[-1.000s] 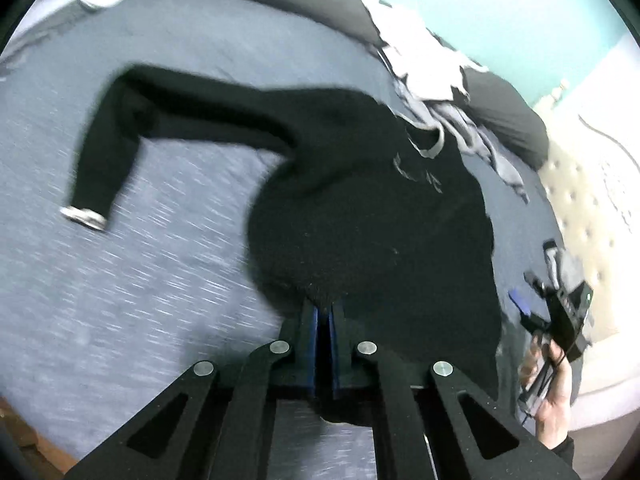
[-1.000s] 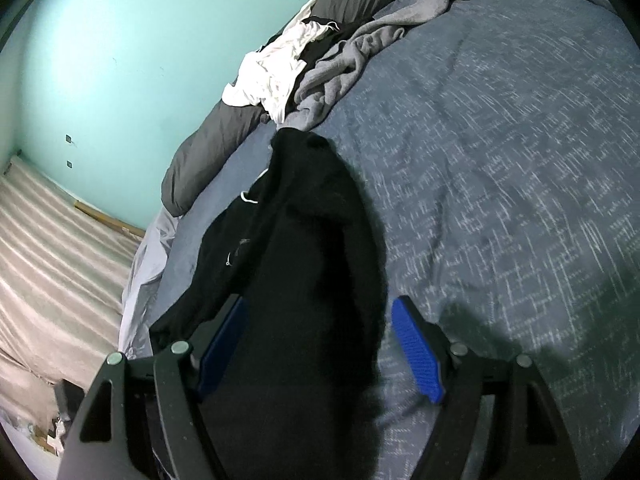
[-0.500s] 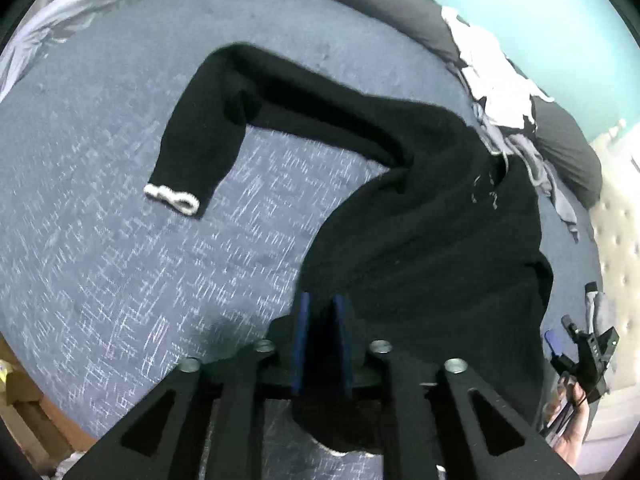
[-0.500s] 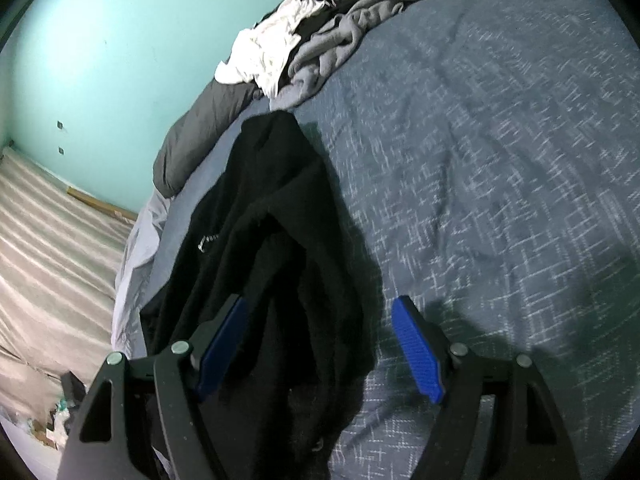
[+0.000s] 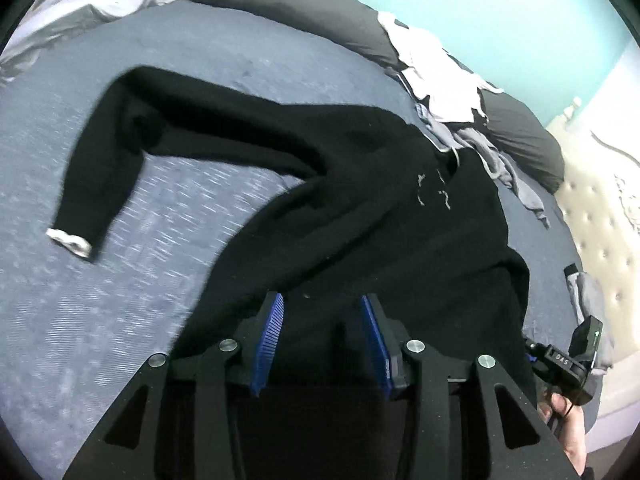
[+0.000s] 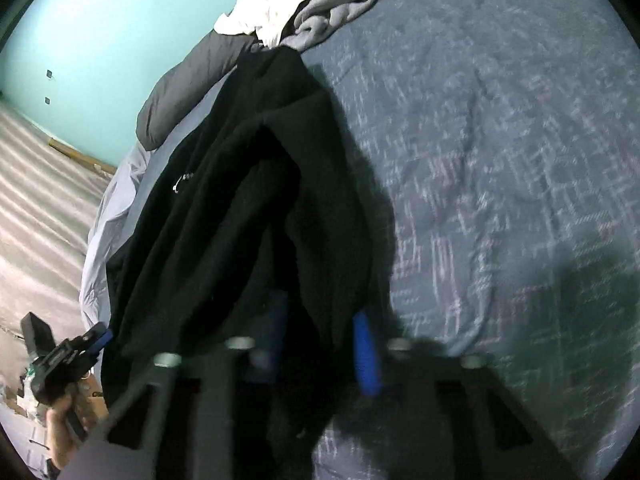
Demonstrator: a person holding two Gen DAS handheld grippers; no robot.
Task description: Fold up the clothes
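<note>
A black sweater point(image 5: 360, 200) lies spread on the blue-grey bed cover point(image 5: 100, 320), one sleeve bent out to the left and ending in a white cuff point(image 5: 70, 240). My left gripper point(image 5: 320, 300) hovers over the sweater's near hem. Its jaws are opening, and the blue pads point(image 5: 272, 336) stand apart from the cloth below. In the right wrist view the sweater point(image 6: 240, 200) forms a raised fold along its right edge. My right gripper point(image 6: 320, 312) is closing on that fold, with black cloth filling the gap between its pads point(image 6: 364, 352).
Dark grey pillows point(image 5: 300, 4) line the bed's far edge, and a heap of white and grey clothes point(image 5: 440, 80) lies just beyond the sweater's collar. A tufted headboard point(image 5: 600, 220) stands at the right. The bed's edge and the floor point(image 6: 32, 200) are on the left.
My left jaws, shut on the sweater's hem a second ago, have parted and sunk toward the bed. My right jaws have drawn in from wide apart onto the sweater's edge.
</note>
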